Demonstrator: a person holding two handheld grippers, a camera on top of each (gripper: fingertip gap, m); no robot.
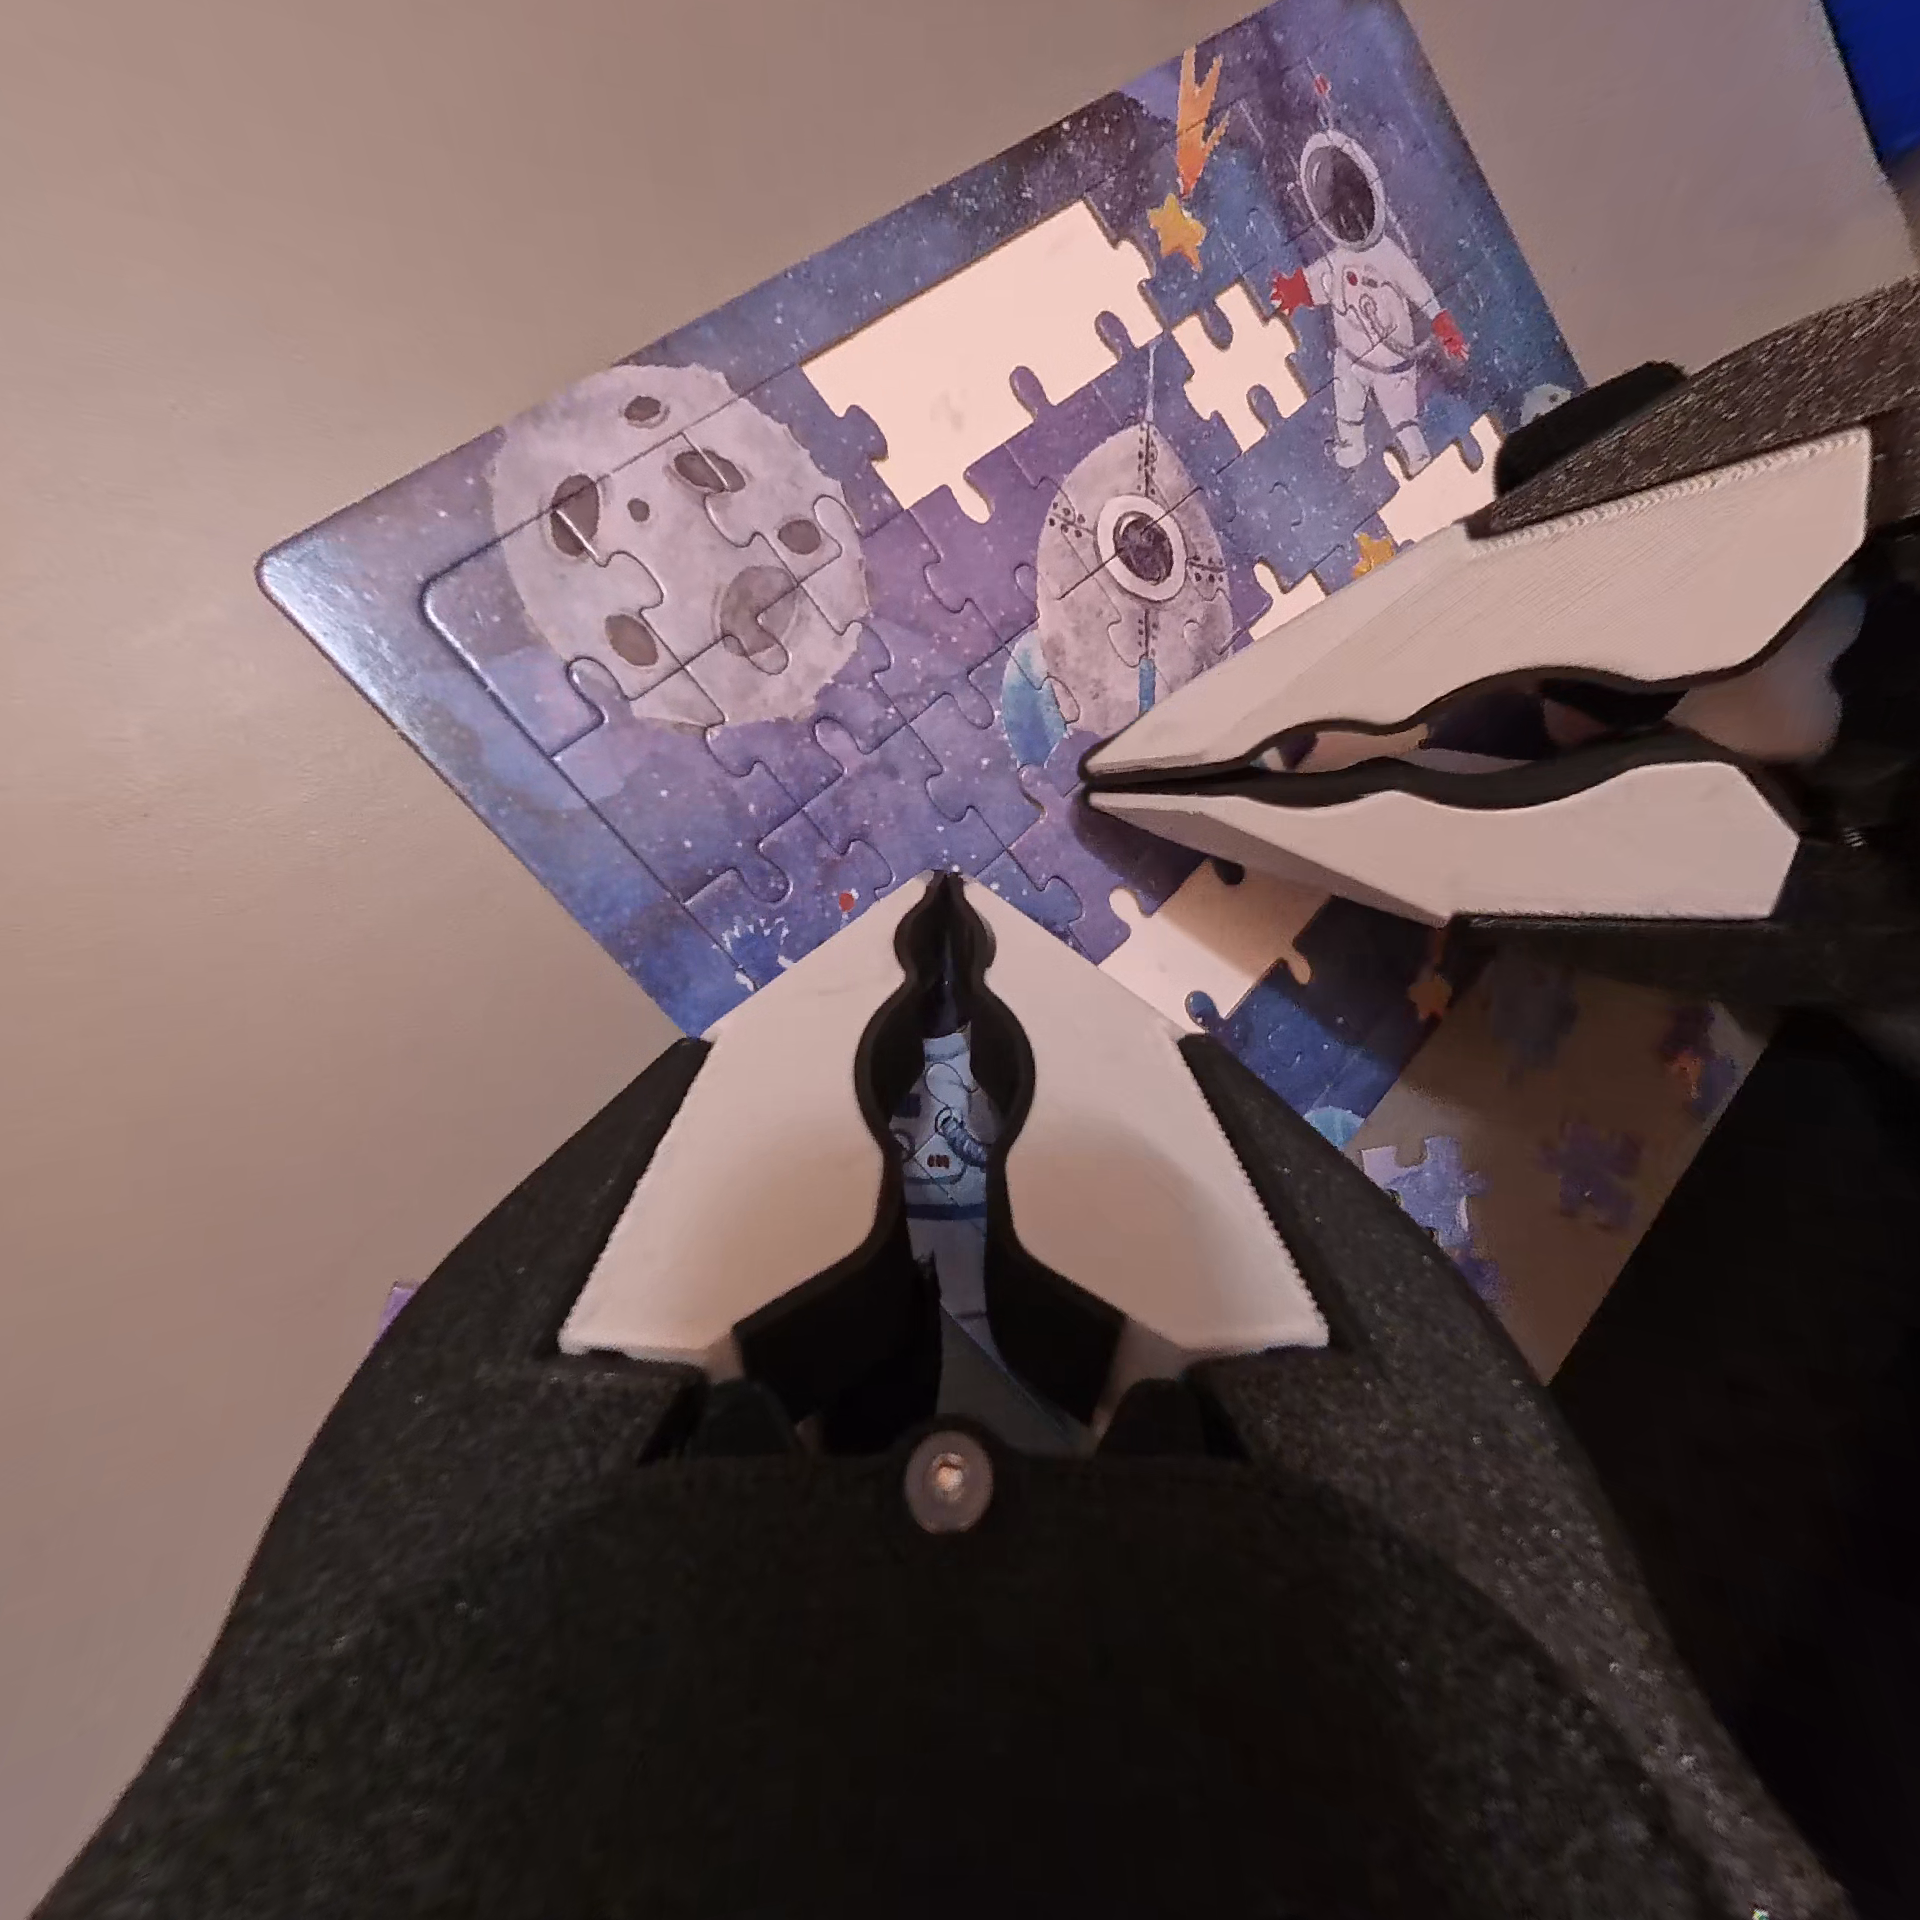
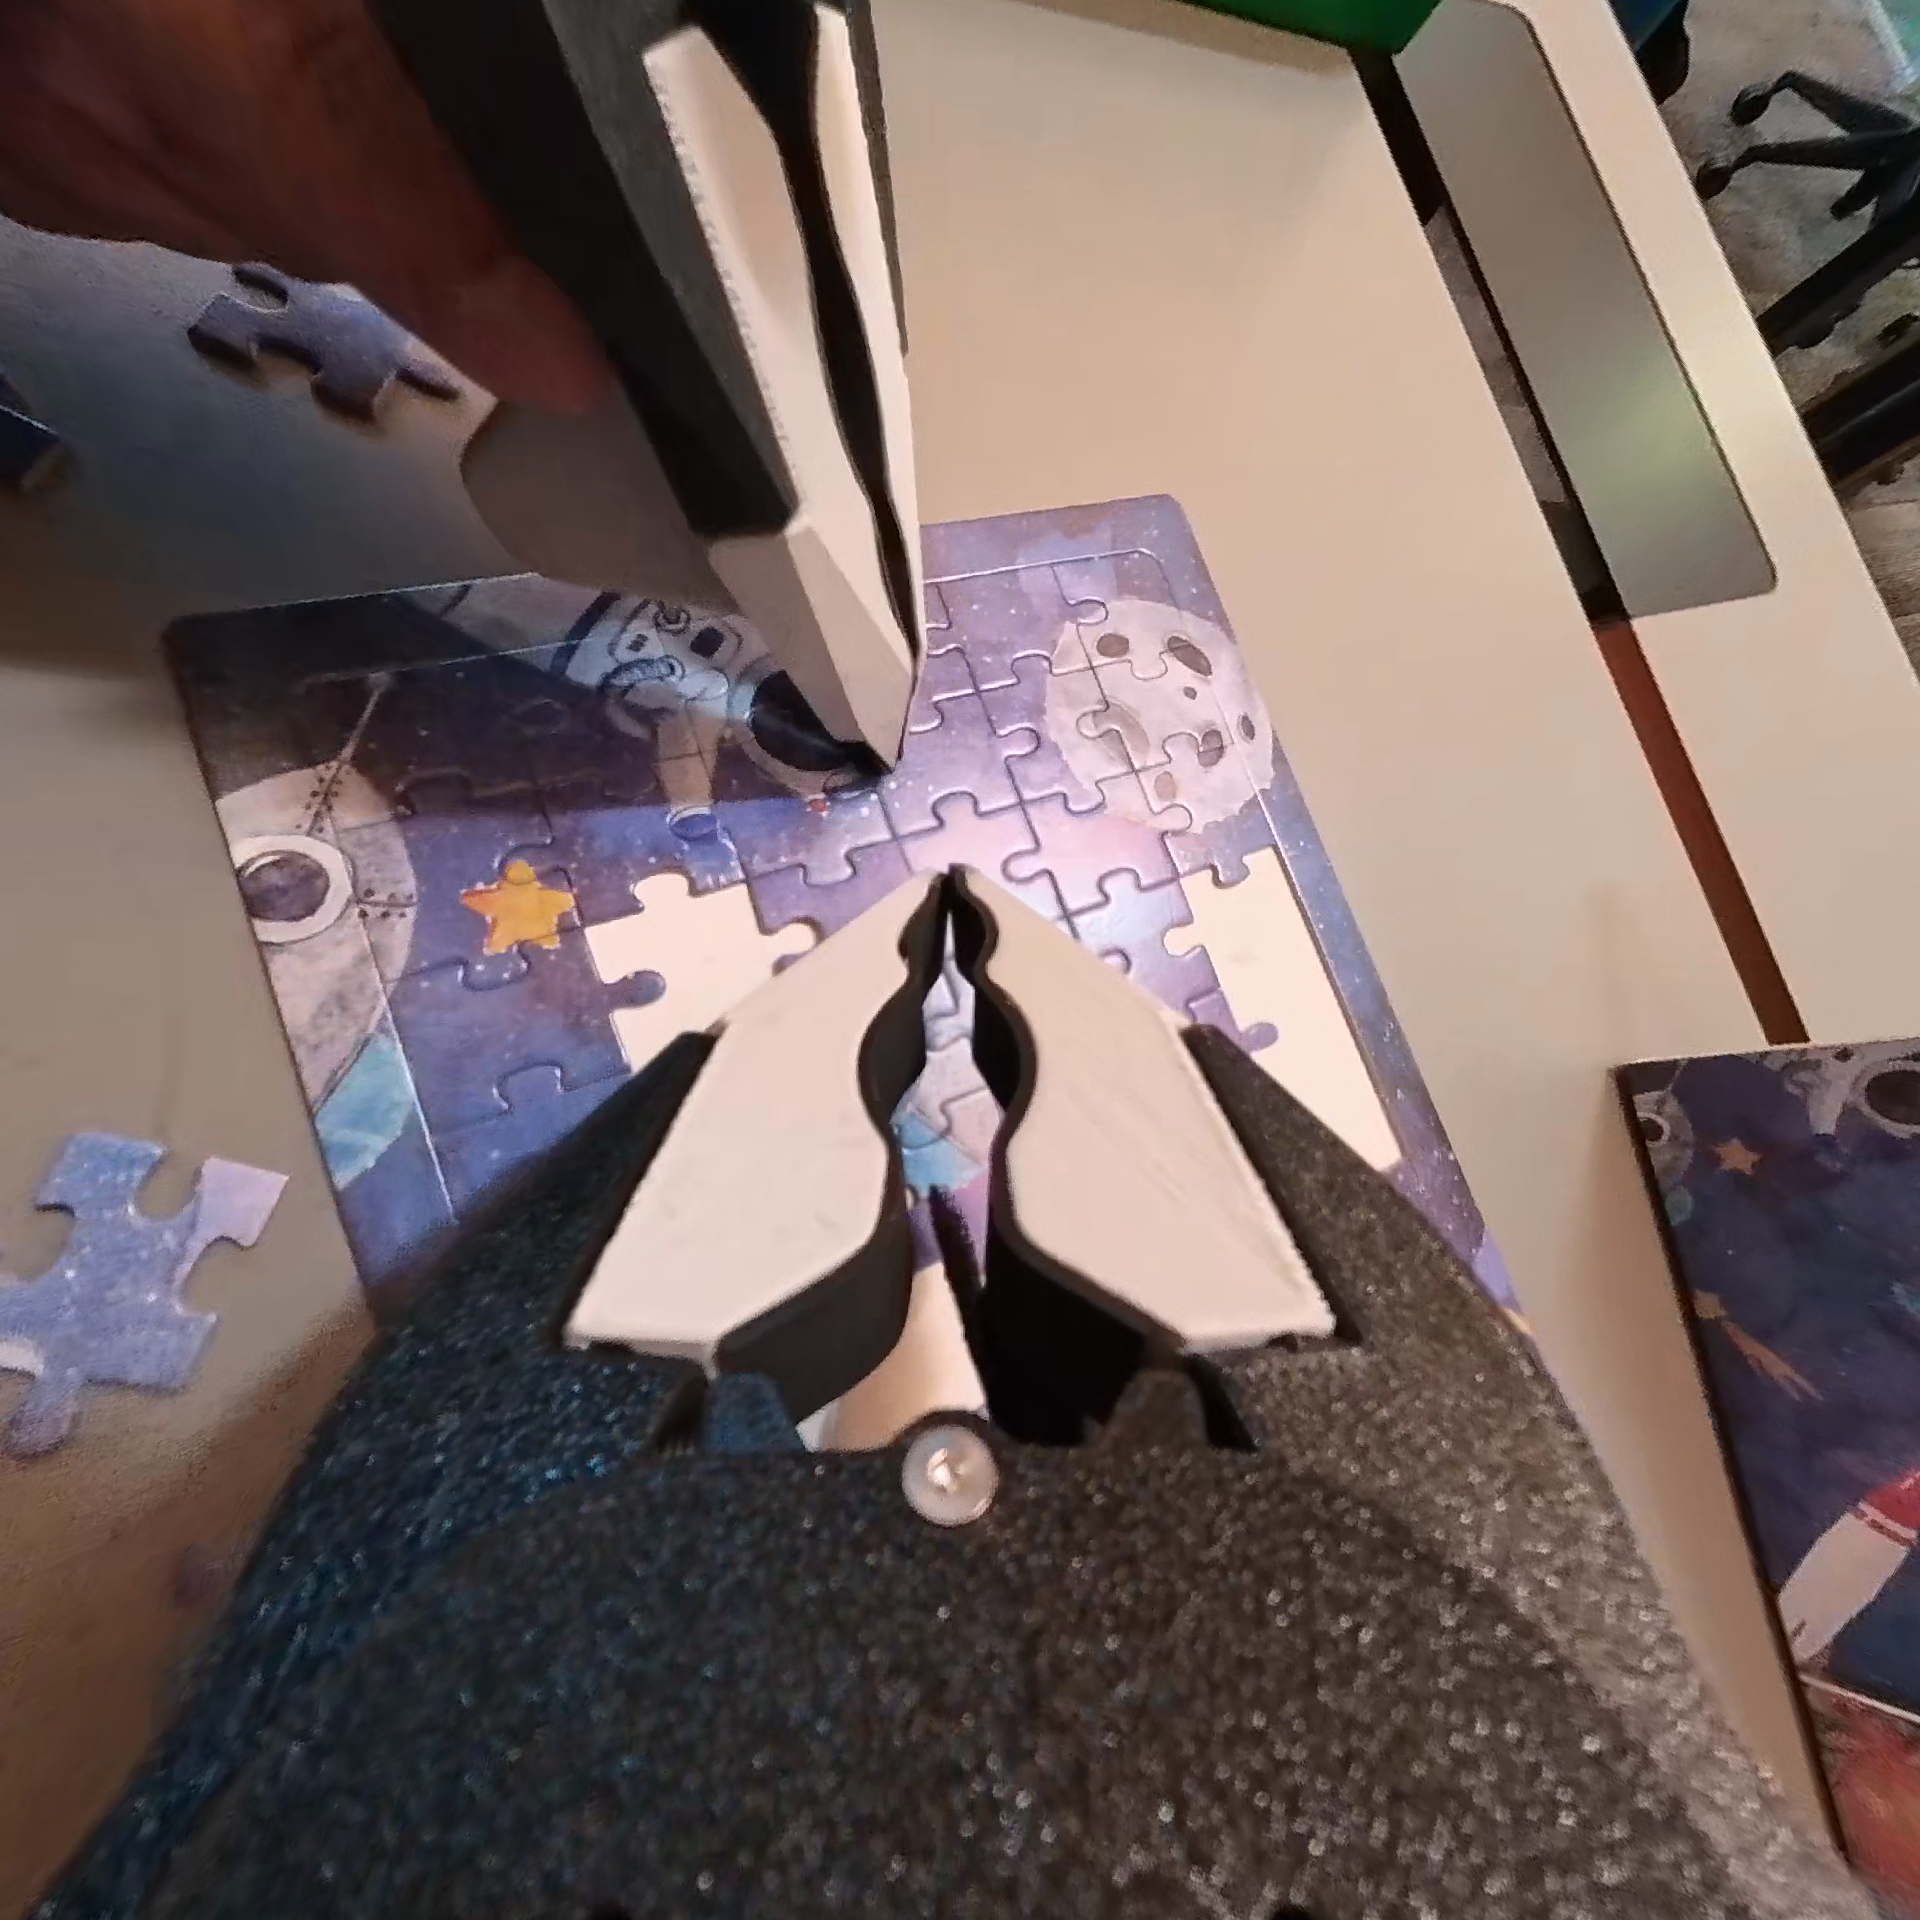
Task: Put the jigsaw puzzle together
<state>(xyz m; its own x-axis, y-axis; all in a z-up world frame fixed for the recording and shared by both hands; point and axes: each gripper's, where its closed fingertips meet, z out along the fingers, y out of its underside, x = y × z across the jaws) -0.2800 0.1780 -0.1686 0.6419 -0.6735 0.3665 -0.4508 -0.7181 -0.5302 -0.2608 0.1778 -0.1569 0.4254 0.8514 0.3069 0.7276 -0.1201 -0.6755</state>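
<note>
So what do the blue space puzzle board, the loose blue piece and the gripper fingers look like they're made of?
The blue space-themed puzzle board looks like glossy printed cardboard: light glints off its border, and the gaps show a plain pale backing. The loose blue starry piece seems to be the same thin printed card. The white gripper fingers look like matte 3D-printed plastic, with fine ridged edges.

The jigsaw puzzle lay flat in its purple-blue space-themed tray, tilted across the upper middle of the left wrist view. Most pieces were seated: a grey moon, a rocket and an astronaut showed. Several white gaps stayed unfilled near the top and lower right. A loose starry blue piece lay at the left edge of the right wrist view.
</note>
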